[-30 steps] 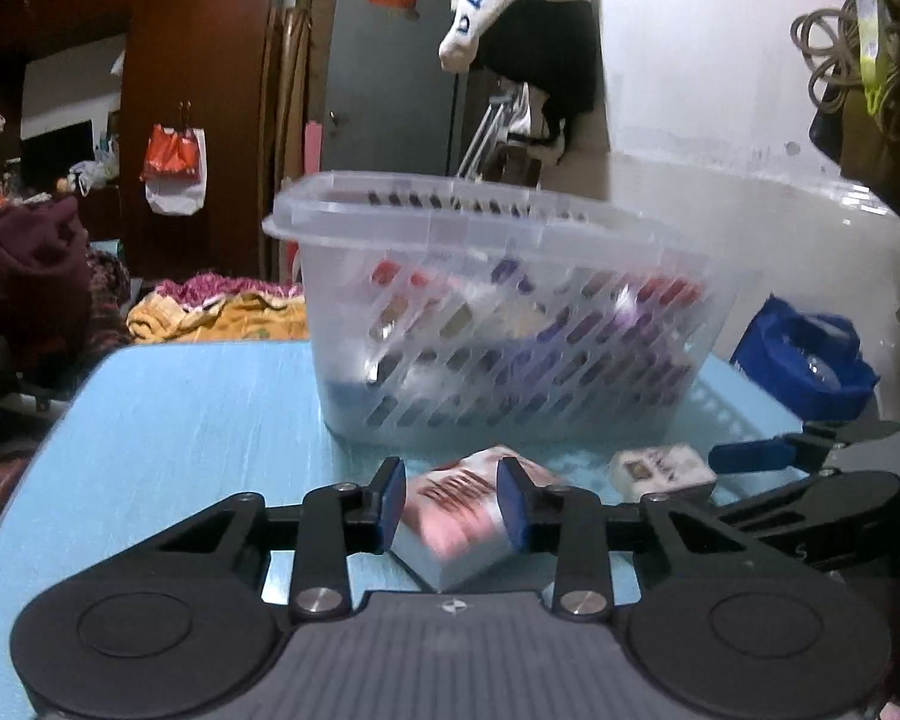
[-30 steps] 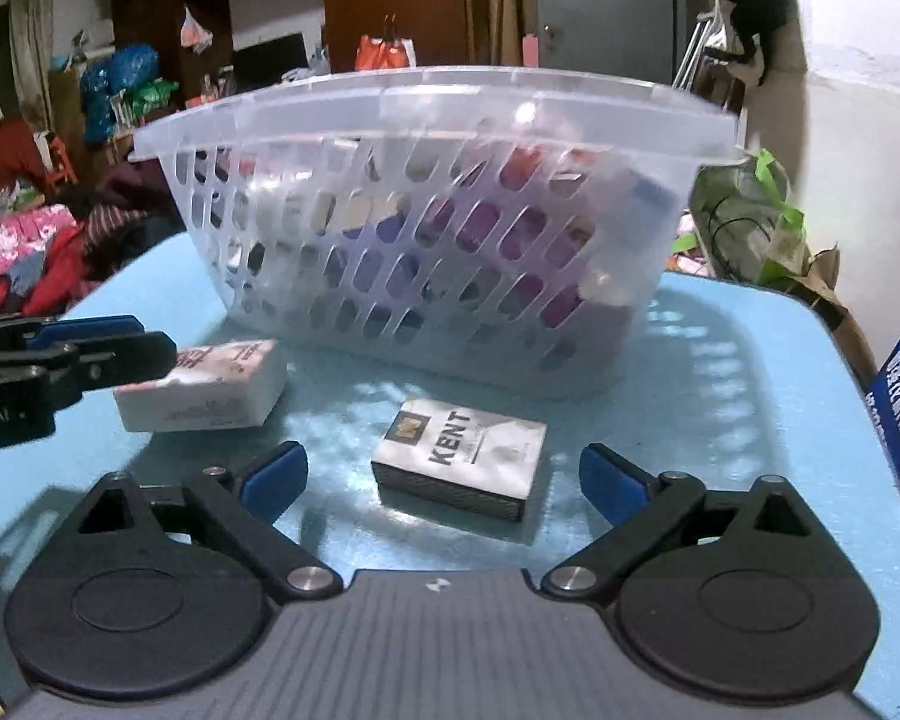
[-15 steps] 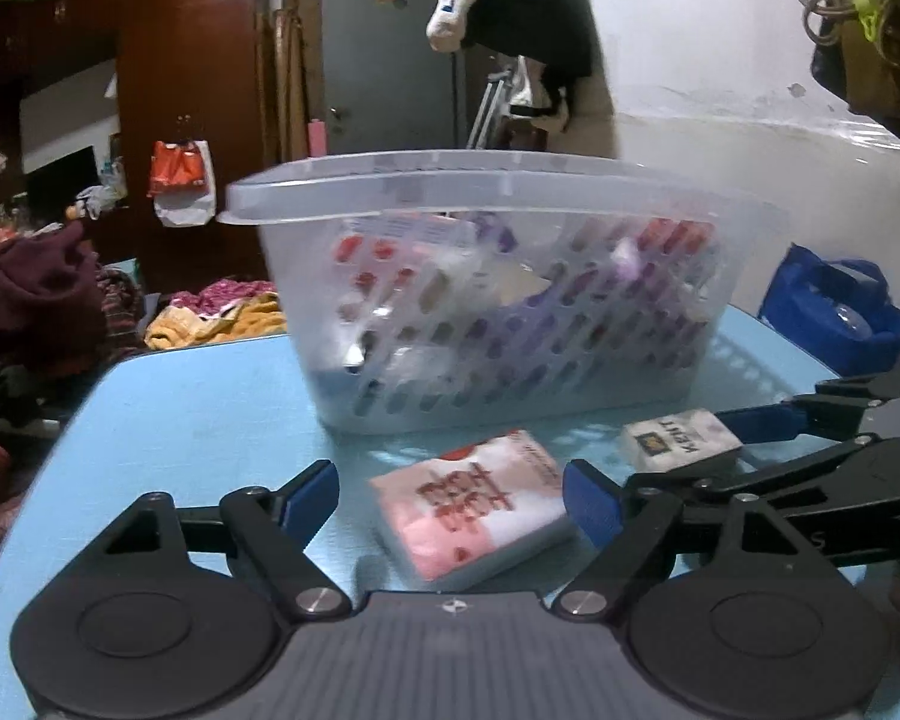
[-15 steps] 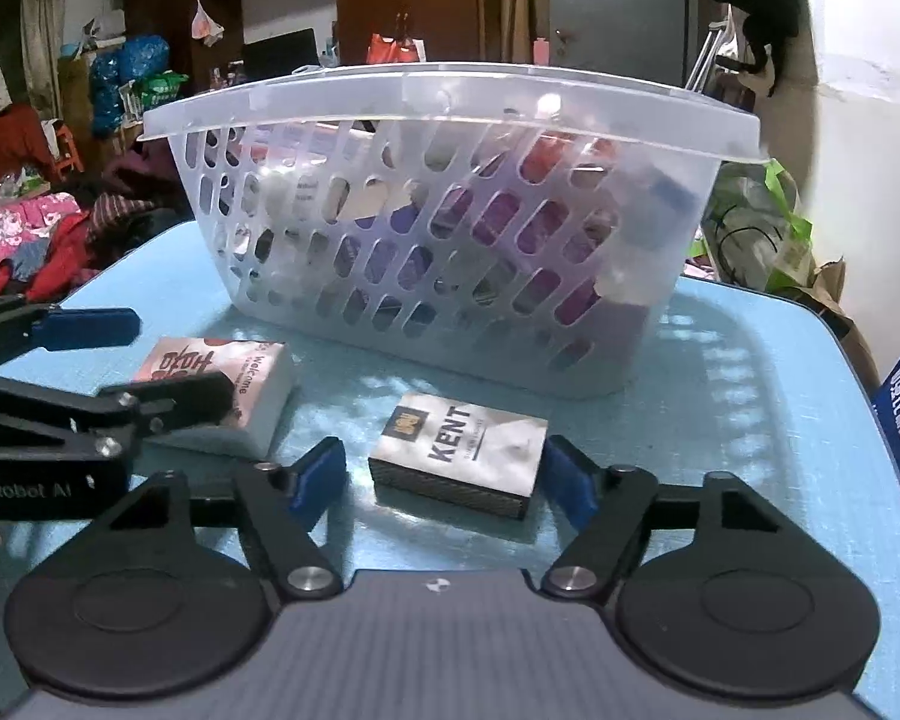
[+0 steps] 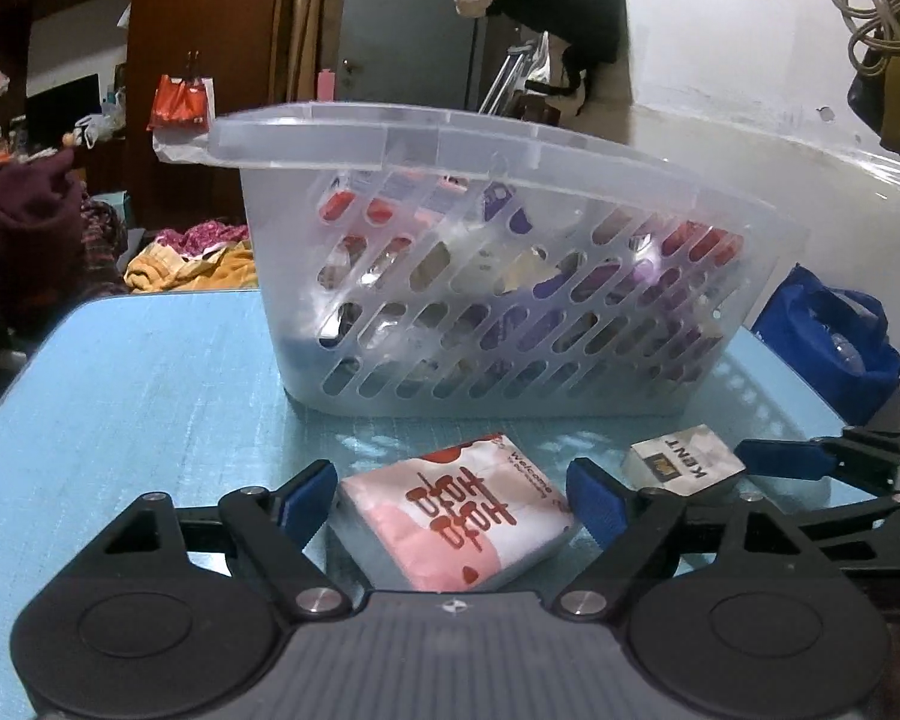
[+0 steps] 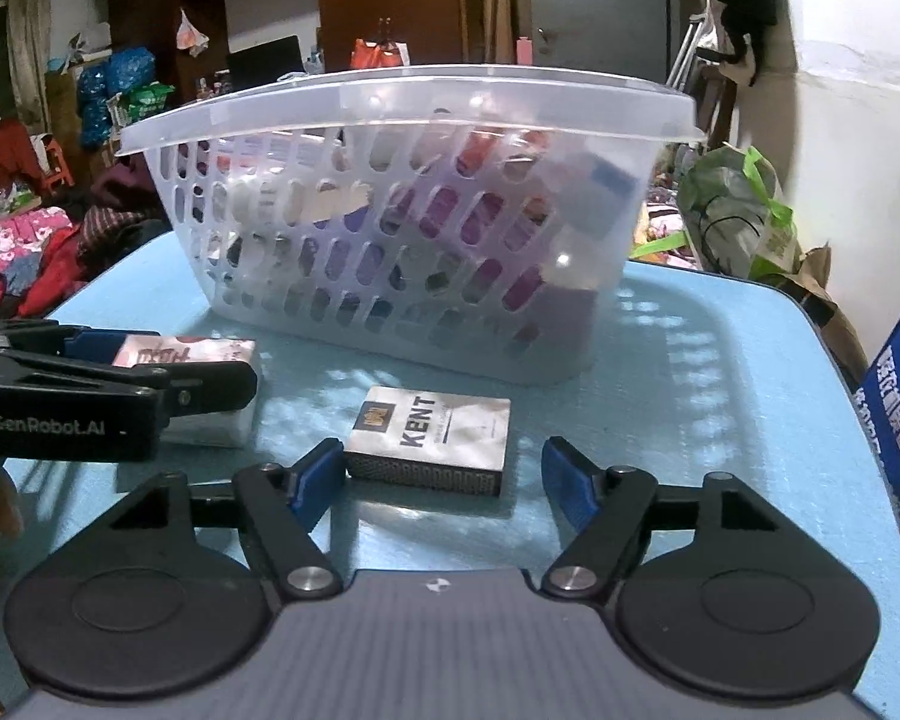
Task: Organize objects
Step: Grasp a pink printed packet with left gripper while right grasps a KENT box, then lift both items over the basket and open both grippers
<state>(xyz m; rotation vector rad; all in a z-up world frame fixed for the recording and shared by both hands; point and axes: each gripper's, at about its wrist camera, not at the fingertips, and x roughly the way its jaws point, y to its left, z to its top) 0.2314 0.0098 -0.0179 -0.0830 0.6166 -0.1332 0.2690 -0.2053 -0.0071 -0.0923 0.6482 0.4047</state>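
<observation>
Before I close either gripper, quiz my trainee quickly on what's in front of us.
1. True or false: both grippers have open jaws.
2. Which item lies between the left gripper jaws: A) tissue pack, B) cigarette box, C) basket?
3. Fill in: the cigarette box and the tissue pack lie on the blue ____, outside the basket.

Key: 1 true. 2 A; the cigarette box sits between the right gripper jaws. 3 table.

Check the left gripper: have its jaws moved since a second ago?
Yes. The left gripper was shut on the pink tissue pack; its jaws now stand spread either side, pack lying on the blue table.
</observation>
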